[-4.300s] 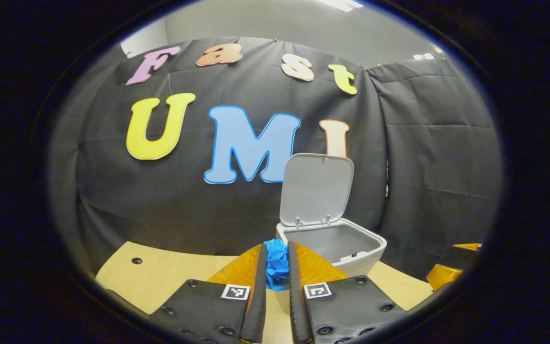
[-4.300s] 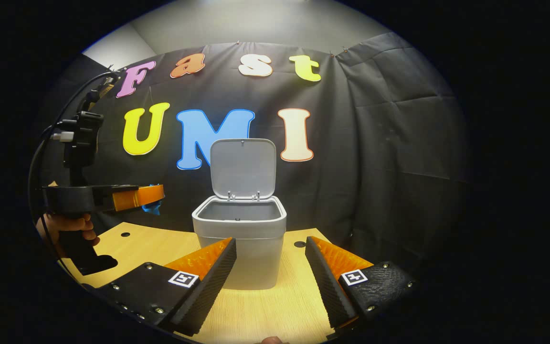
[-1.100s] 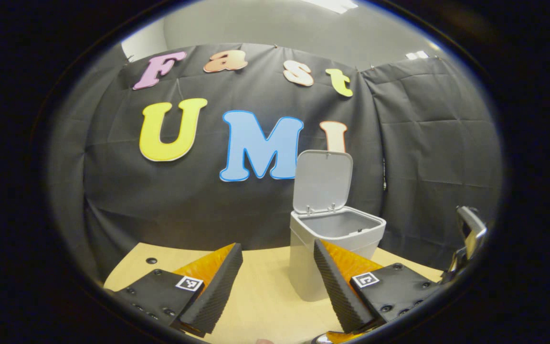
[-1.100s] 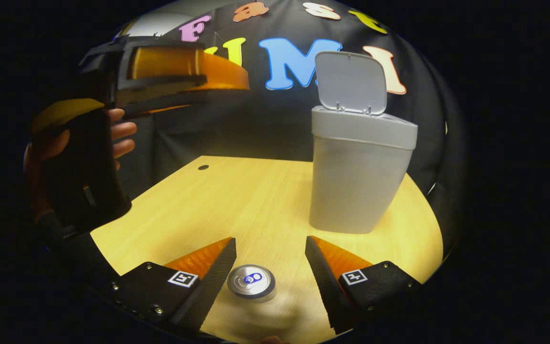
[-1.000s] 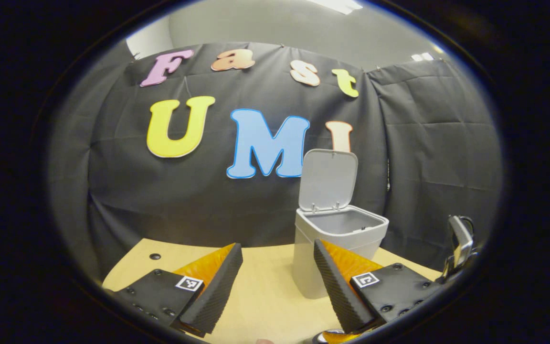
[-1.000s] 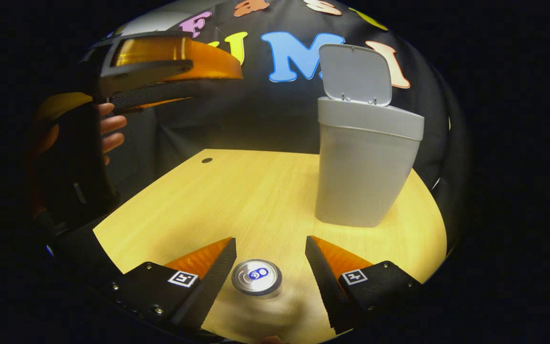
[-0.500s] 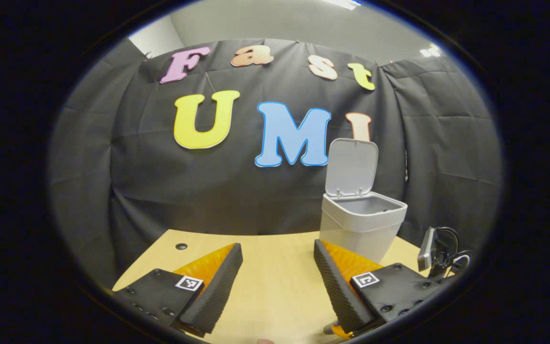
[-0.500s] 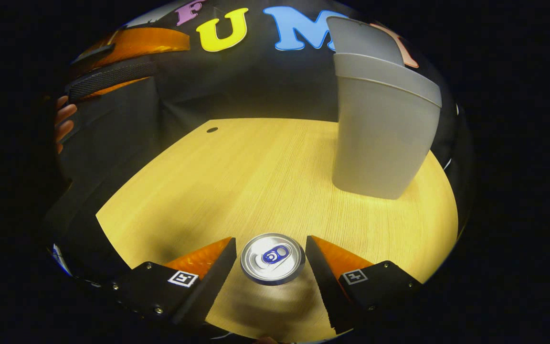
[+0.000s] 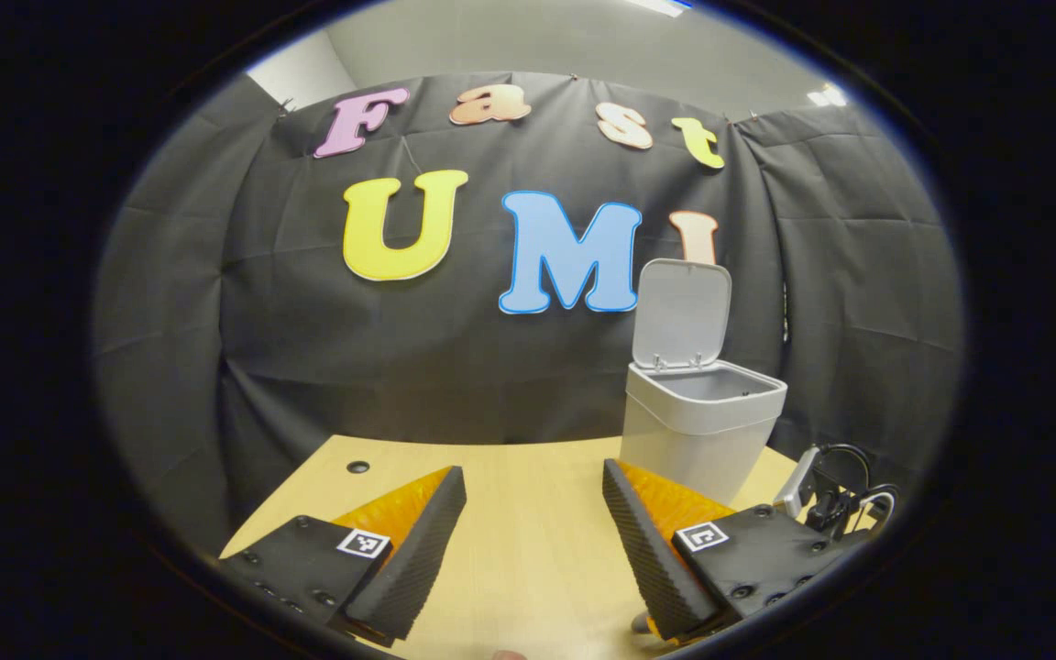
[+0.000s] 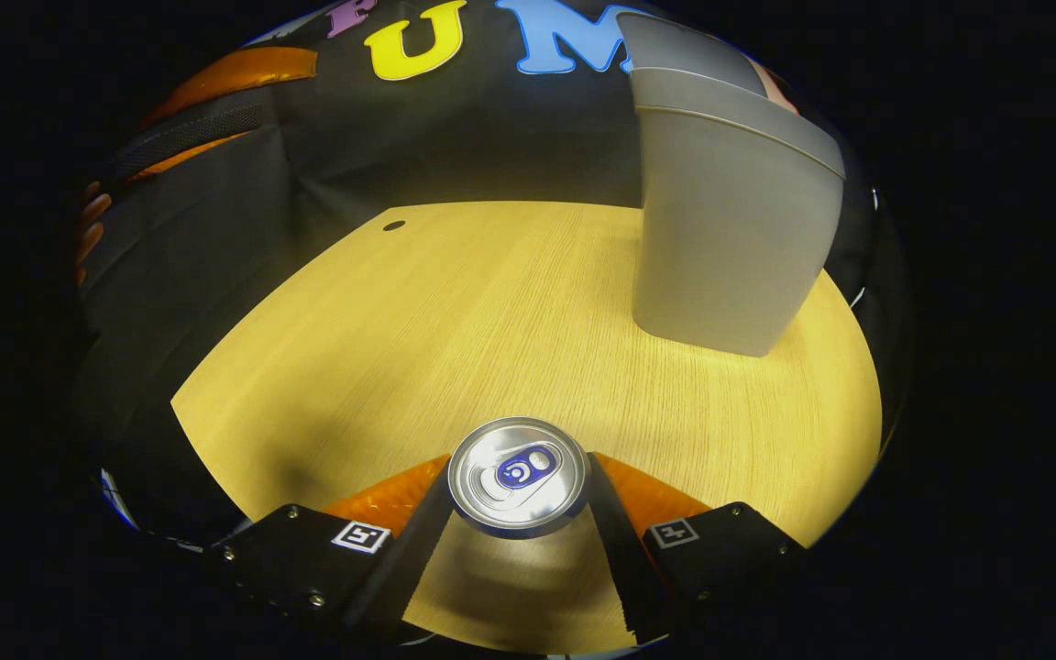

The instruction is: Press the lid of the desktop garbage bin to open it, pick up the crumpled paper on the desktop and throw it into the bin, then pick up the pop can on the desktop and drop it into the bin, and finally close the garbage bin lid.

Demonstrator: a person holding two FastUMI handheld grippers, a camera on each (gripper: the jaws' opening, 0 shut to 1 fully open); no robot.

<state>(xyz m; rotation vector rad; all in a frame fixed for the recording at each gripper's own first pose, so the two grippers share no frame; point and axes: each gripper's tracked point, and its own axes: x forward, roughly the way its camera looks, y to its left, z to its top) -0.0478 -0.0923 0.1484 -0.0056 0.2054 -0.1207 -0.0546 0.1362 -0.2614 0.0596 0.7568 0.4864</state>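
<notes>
Wooden desktop (image 10: 510, 302), pop can (image 10: 518, 476) (body hidden) clasped between right claw (image 10: 517, 541), left claw (image 9: 533, 550) agape

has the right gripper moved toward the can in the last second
Yes. In the right gripper view the right gripper has dropped toward the table; the pop can now sits between its fingers, looking larger.

Black screwed gripper (image 9: 528, 541) plates, square black-and-white markers, ridged wedge fingers (image 9: 418, 550)

Right hand-held gripper (image 10: 519, 513) lower, fingers now closed against the pop can (image 10: 518, 475).
</notes>
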